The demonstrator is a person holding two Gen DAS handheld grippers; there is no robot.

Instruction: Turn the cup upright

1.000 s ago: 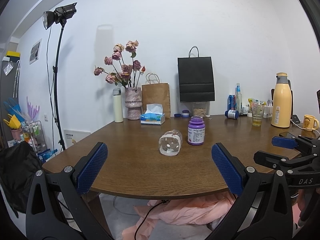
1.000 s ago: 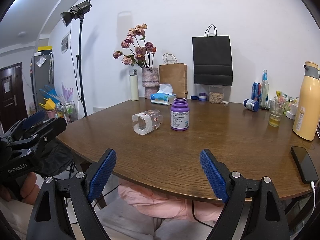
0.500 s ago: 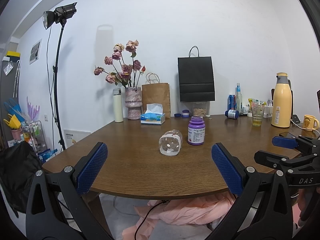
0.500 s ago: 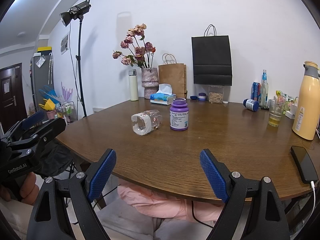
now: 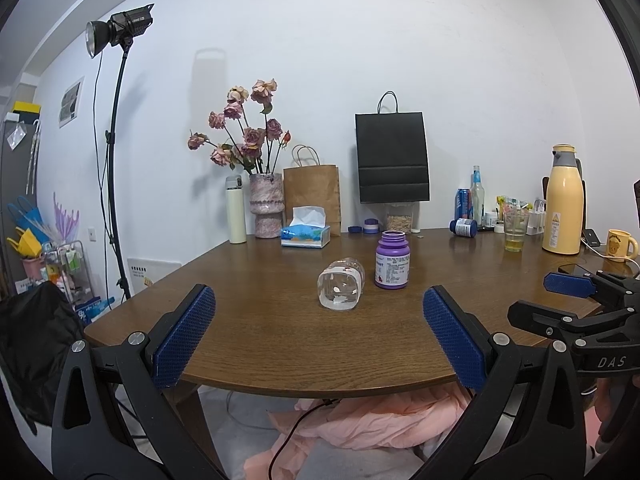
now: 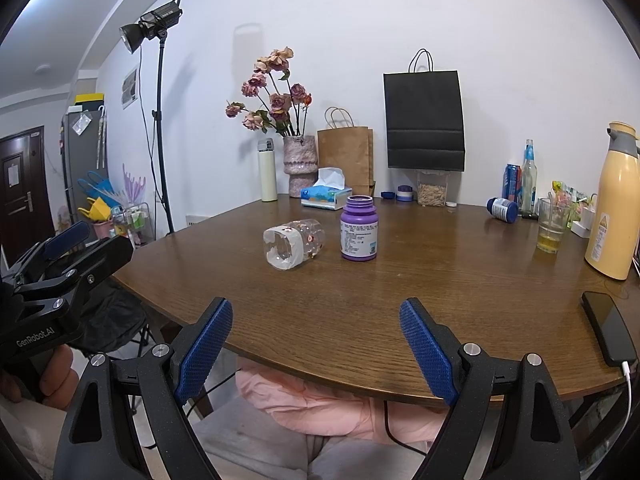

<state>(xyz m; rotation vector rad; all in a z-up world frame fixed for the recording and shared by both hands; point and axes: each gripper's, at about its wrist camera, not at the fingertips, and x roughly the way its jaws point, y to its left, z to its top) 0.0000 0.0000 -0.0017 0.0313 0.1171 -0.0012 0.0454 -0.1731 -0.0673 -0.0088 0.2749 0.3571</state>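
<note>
White walls (image 5: 320, 60), wooden table (image 5: 280, 340), studio lamp (image 5: 120, 32) on stand.

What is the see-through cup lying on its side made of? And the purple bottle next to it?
The cup looks like thin clear plastic, possibly glass: the brown table shows through its wall and light glints off it. The purple bottle looks like smooth, opaque plastic with a soft shine and a paper-like printed label.

You are in a home room: a big brown table (image 6: 400, 280) holds a vase of flowers (image 6: 300, 160), a tissue box (image 6: 326, 196), drinks, and a yellow jug (image 6: 612, 208), with a tall photo lamp (image 6: 154, 28) beside it
</note>
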